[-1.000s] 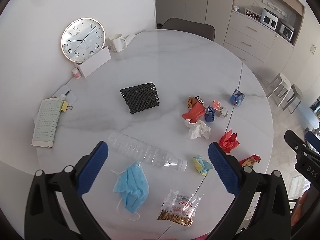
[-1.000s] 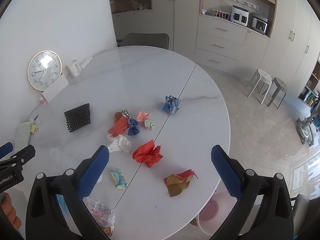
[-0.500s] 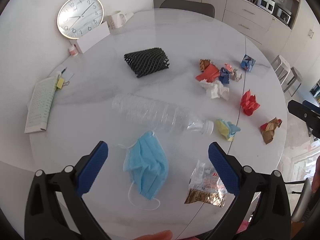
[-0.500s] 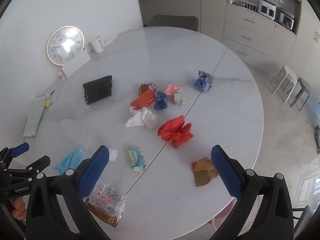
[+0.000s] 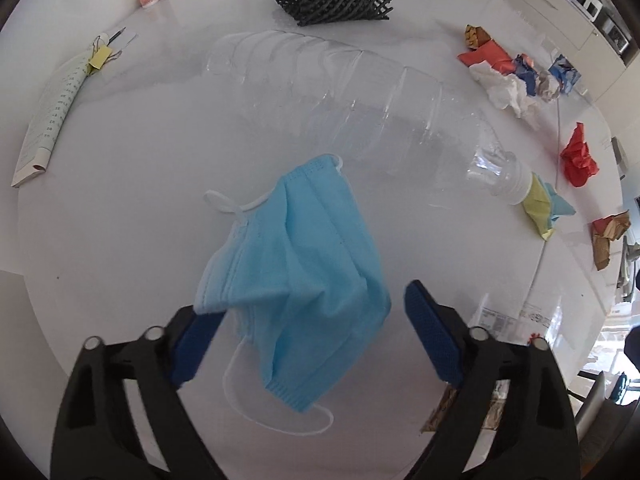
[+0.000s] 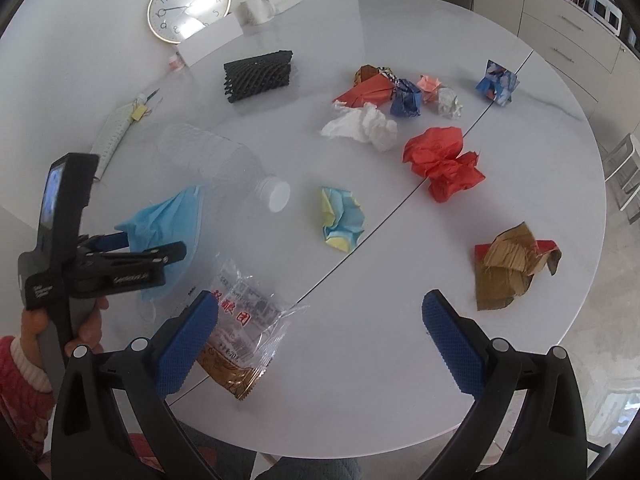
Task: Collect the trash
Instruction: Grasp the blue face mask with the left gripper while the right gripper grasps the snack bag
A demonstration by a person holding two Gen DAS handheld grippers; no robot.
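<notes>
A crumpled blue face mask (image 5: pixel 304 264) lies on the white round table (image 5: pixel 120 208). My left gripper (image 5: pixel 304 336) is open and low over it, with the mask's near part between the fingers (image 5: pixel 430 334); it also shows in the right wrist view (image 6: pixel 132 248). A clear plastic bottle (image 5: pixel 352 104) lies just beyond the mask. A clear snack wrapper (image 6: pixel 240 332) lies near my open right gripper (image 6: pixel 320 336), whose left finger is over it. Crumpled paper balls lie further out: red (image 6: pixel 444 162), yellow-blue (image 6: pixel 342 218), brown-red (image 6: pixel 512 264), white tissue (image 6: pixel 364 126).
A black foam net sleeve (image 6: pixel 258 74), a clock (image 6: pixel 188 6), a white box, a mug (image 6: pixel 256 8) and a booklet (image 5: pixel 52 108) sit at the table's far and left side. More small paper balls (image 6: pixel 406 94) cluster past the tissue. The table edge is close below both grippers.
My left gripper has dropped down and forward onto the blue mask, which now sits between its fingers. My right gripper has moved closer to the table, over the snack wrapper.
</notes>
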